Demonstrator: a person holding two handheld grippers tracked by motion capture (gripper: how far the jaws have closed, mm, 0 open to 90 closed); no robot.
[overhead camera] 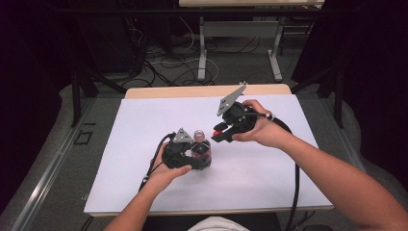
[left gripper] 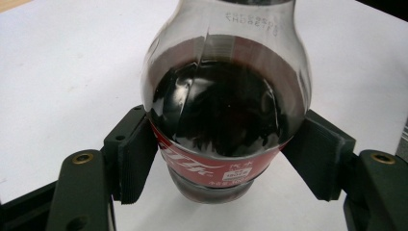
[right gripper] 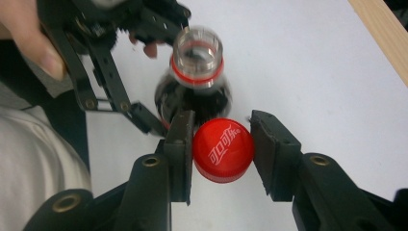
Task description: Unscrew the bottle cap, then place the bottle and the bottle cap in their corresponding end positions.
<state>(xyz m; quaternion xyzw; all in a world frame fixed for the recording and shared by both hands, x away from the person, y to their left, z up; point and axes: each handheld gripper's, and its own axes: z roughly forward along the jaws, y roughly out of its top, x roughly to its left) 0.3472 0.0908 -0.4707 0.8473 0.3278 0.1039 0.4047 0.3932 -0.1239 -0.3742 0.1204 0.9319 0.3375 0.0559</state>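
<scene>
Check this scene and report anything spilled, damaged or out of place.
No spill or damage stands out. The cola bottle stands upright but uncapped in the left gripper; its red cap sits between the right gripper jaws, off the neck.

We've got one cam high over the counter (overhead camera: 144,192) looking forward and down; both gripper cams sit close, sharing the bottle (left gripper: 226,110).

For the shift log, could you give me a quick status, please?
Left gripper clamps cola bottle, upright. Right gripper holds red cap, off the bottle. Nothing obstructing.
</scene>
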